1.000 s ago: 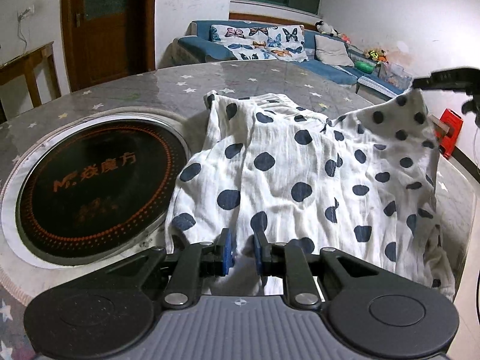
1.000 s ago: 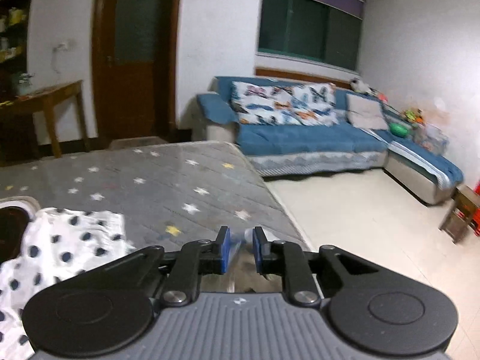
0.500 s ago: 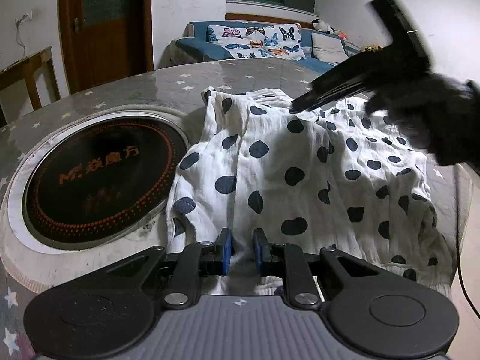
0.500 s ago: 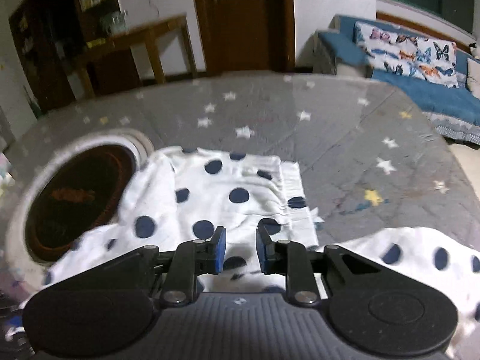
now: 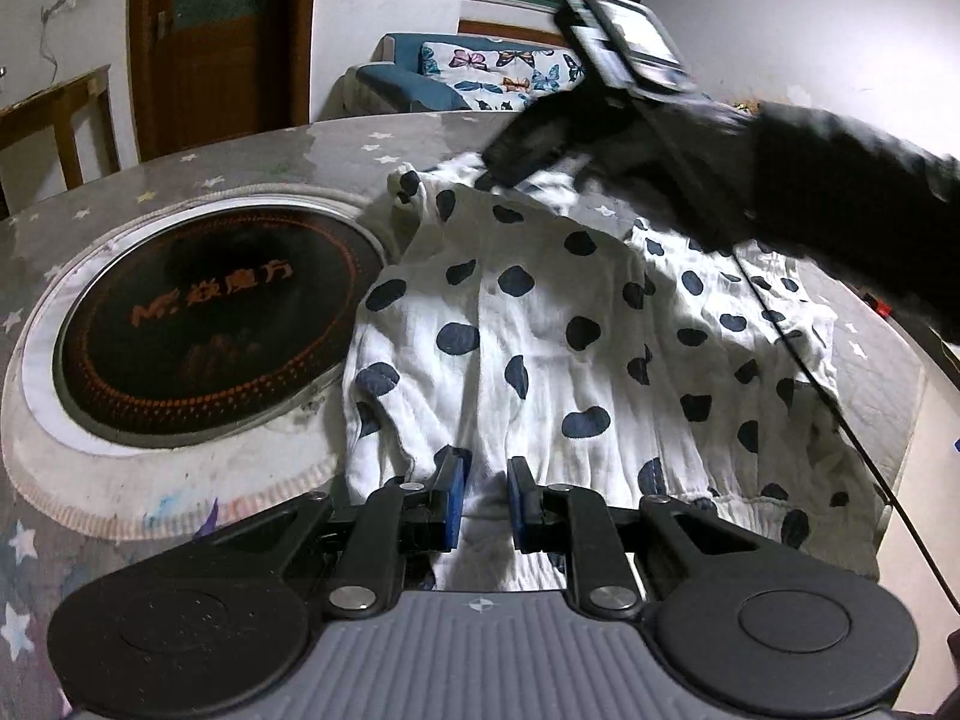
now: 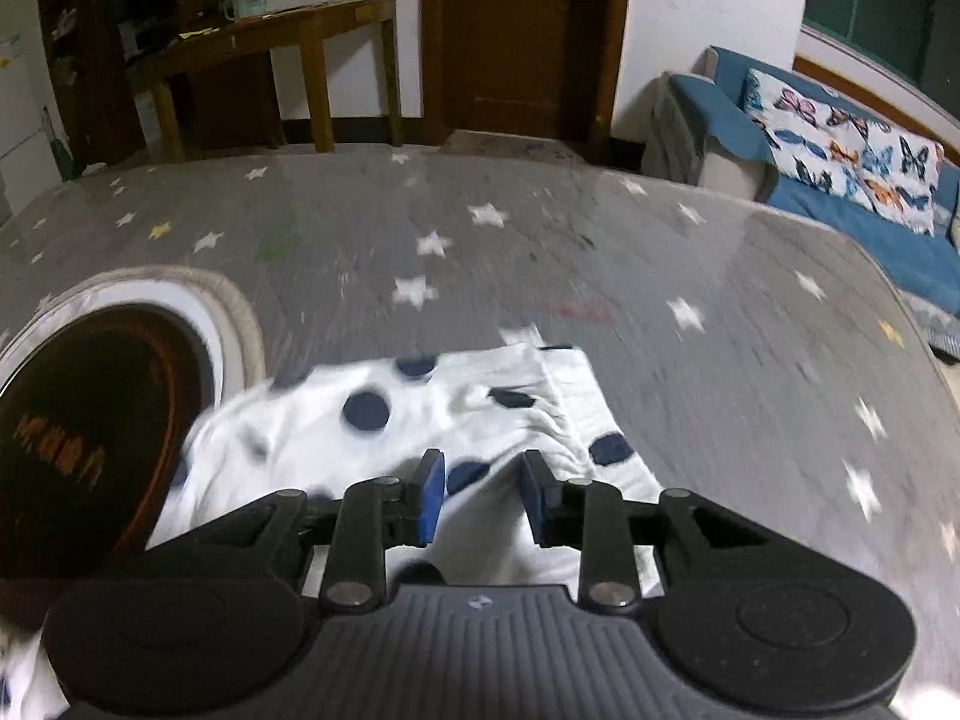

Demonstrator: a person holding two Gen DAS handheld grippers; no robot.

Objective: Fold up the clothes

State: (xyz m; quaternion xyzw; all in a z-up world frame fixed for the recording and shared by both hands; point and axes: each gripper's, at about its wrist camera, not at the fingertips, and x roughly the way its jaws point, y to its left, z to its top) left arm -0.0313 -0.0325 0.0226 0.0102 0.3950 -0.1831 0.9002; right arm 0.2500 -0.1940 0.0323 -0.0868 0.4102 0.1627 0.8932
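Note:
A white garment with dark blue dots (image 5: pixel 540 324) lies spread on the grey star-patterned table (image 5: pixel 336 144). My left gripper (image 5: pixel 485 501) sits at its near hem, and the white cloth runs up between the blue pads; it is shut on that hem. In the left wrist view, my right gripper (image 5: pixel 504 171), held by a black-gloved hand (image 5: pixel 840 204), reaches down to the garment's far edge. In the right wrist view, the right gripper (image 6: pixel 483 495) hovers over a folded corner of the garment (image 6: pixel 456 414). Its jaws are opening, with cloth in the gap and clear of the pads.
A round black cooktop with orange lettering (image 5: pixel 198 312) is set into the table left of the garment. The table edge (image 5: pixel 906 384) drops off on the right. A blue sofa (image 6: pixel 840 180), a wooden door (image 6: pixel 522 30) and a side table (image 6: pixel 270 36) stand beyond.
The right gripper swung from beyond the table's right edge across to the garment's far edge, tipping downward, and its jaws widened. The raised right side of the garment now lies flat. The left gripper stayed.

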